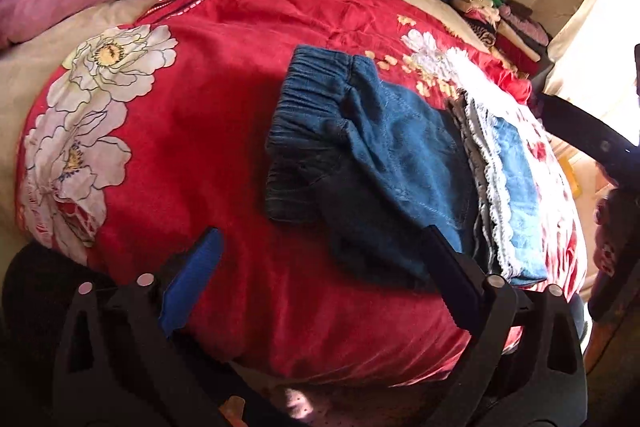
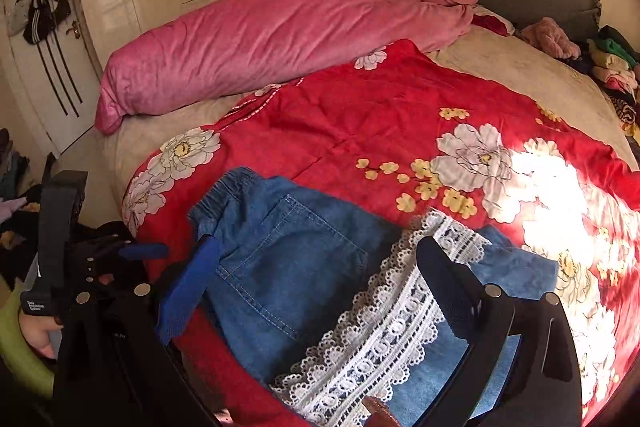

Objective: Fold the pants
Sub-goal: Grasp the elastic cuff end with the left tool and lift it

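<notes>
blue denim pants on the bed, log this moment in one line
stage: pants folded | blue denim lace-trimmed pants on red floral quilt | left tongs open, empty | right tongs open, empty

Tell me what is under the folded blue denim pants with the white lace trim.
The blue denim pants lie directly on the red floral quilt, which covers a beige sheet. Whatever is beneath the pants' folded layers is covered.

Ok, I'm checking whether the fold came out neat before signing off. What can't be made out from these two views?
- Near end of the denim pants: right wrist view, hidden by the right gripper and the bottom edge.
- Their right edge: left wrist view, covered by the lace-trimmed hems.
- Quilt pattern on the right: washed out by sunlight.
</notes>
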Tool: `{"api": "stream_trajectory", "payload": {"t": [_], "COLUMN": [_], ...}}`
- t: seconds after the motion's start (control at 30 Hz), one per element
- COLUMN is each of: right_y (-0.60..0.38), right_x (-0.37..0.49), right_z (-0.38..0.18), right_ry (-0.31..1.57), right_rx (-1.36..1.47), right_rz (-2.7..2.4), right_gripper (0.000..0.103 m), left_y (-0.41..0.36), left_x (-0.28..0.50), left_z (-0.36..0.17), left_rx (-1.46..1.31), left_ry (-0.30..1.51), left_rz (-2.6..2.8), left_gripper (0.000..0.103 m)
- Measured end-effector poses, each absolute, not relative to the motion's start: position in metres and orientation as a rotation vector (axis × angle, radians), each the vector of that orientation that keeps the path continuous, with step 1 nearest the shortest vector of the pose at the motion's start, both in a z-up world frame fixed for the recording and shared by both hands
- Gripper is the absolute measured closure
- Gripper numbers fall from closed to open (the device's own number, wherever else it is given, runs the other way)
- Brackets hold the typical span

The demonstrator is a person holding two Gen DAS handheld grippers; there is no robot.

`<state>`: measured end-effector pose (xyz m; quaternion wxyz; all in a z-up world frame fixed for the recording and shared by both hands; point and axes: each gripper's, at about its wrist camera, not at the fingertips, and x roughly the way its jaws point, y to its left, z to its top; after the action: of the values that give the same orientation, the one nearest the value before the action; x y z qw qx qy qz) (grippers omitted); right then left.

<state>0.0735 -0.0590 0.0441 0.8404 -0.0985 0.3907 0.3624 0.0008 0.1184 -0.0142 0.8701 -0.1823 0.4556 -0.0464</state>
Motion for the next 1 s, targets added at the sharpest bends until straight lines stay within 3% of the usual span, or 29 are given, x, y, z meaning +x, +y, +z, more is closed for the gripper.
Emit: {"api": "stream_trajectory", "payload": {"t": [0.07, 0.17, 0.27, 0.73, 0.9, 1.0], "right_y": [-0.046, -0.026, -0.006, 0.066, 0.065, 0.052], "right_x": [0.082, 0.093, 0.103, 0.139, 0.141, 0.14], "right_z": [0.041, 0.033, 0.024, -0.023, -0.036, -0.03], "right_ry": [0.85, 0.876, 0.916, 1.04, 1.078, 1.06], "right_rx": [-0.228, -0.263, -0.284, -0.318, -0.281, -0.229], "right_rz": [0.791, 0.818, 0.85, 0.942, 0.99, 1.002], "right_gripper": [0.005, 0.005, 0.005, 0.008, 0.049, 0.059], "left_y": [0.119, 0.122, 0.12, 0.123, 0.122, 0.12], "left_x": [0.003, 0.008, 0.011, 0.014, 0.016, 0.015], "left_z": [-0.016, -0.02, -0.024, -0.033, -0.033, -0.029], "left_rx": [-0.421, -0.465, -0.458, -0.471, -0.471, -0.462], "left_ry": [0.942, 0.94, 0.934, 0.935, 0.93, 0.921], "left_rz": [-0.115, -0.118, -0.12, -0.137, -0.134, -0.134], "left_gripper": [0.021, 0.045, 0.052, 0.054, 0.053, 0.053]}}
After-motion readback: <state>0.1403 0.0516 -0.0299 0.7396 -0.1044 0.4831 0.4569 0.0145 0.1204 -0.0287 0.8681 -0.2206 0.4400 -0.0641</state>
